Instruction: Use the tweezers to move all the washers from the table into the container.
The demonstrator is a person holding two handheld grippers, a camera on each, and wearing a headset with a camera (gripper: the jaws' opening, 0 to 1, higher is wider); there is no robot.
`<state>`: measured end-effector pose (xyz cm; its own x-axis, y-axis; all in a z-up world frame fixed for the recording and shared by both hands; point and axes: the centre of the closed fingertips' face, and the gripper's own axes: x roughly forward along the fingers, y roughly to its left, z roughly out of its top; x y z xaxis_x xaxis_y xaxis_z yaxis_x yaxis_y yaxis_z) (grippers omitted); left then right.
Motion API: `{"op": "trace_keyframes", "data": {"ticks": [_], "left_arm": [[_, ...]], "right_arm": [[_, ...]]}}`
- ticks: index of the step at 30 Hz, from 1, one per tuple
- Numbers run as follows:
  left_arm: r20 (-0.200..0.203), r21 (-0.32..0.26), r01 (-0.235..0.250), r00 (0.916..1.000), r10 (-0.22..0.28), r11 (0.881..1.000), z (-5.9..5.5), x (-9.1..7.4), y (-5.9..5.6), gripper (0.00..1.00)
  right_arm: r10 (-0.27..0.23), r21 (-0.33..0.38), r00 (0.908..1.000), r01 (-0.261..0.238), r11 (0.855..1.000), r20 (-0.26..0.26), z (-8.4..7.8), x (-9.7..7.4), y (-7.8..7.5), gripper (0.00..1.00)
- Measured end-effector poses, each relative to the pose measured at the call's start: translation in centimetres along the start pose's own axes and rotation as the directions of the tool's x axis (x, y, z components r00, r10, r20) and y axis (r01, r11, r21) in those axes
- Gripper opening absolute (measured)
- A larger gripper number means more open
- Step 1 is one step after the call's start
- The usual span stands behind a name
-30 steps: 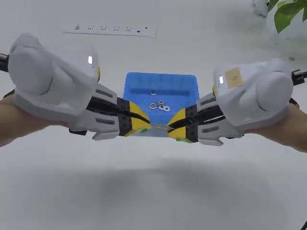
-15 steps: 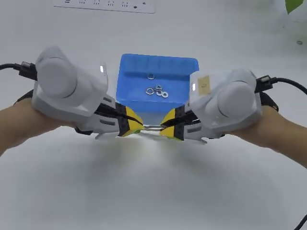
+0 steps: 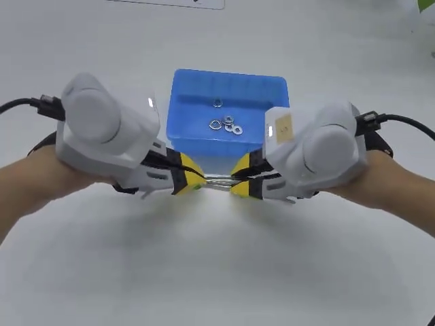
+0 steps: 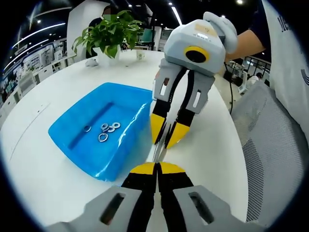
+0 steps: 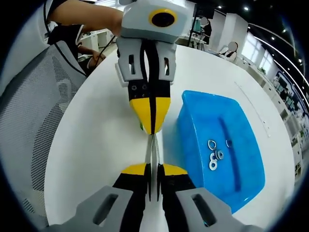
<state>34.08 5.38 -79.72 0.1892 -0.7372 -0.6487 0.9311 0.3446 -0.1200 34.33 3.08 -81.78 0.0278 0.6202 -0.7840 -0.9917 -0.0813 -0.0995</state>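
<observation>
The left gripper (image 3: 197, 180) and right gripper (image 3: 238, 185) each pinch one end of the tweezers (image 3: 217, 180), tip to tip. The washers (image 3: 228, 124) lie in the blue container (image 3: 204, 146) just beyond both. One pinch should probably stay firm before the other releases, keeping the tweezers level over the counter (image 3: 217, 272).

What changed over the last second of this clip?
The left tool and right tool appear to have sunk together toward the table, ending just in front of the blue container; much of the picture's shift is the camera's. Both stay shut on the tweezers held between them. The five washers lie in the container as before.
</observation>
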Motion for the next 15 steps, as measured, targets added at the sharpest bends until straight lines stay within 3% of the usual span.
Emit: {"op": "trace_keyframes", "data": {"ticks": [7,10,11,13,15], "left_arm": [[-0.020,-0.043,-0.029,0.9994,0.028,0.999,-0.4,-0.9,-0.4,0.10],[0.003,-0.066,-0.021,0.9998,0.021,0.998,0.3,-1.9,-1.4,0.12],[0.014,-0.071,-0.019,0.9997,0.020,0.997,0.6,-2.2,-1.7,0.15],[0.043,-0.038,-0.026,0.9987,0.028,0.999,1.3,-3.3,-2.5,0.21],[0.047,0.010,-0.013,0.9988,0.012,1.000,1.1,-4.3,-4.0,0.32]], "right_arm": [[-0.032,0.026,0.9995,0.032,0.999,-0.003,-0.3,-0.4,-0.1,0.17],[-0.052,0.067,0.9983,0.050,0.997,0.027,0.0,-1.2,0.0,0.17],[-0.058,0.122,0.9958,0.049,0.991,0.071,0.7,-2.1,0.2,0.17],[-0.088,0.157,0.9888,0.068,0.985,0.121,1.2,-4.1,0.3,0.19],[-0.118,0.199,0.9841,0.090,0.976,0.133,0.8,-6.2,0.6,0.25]]}}
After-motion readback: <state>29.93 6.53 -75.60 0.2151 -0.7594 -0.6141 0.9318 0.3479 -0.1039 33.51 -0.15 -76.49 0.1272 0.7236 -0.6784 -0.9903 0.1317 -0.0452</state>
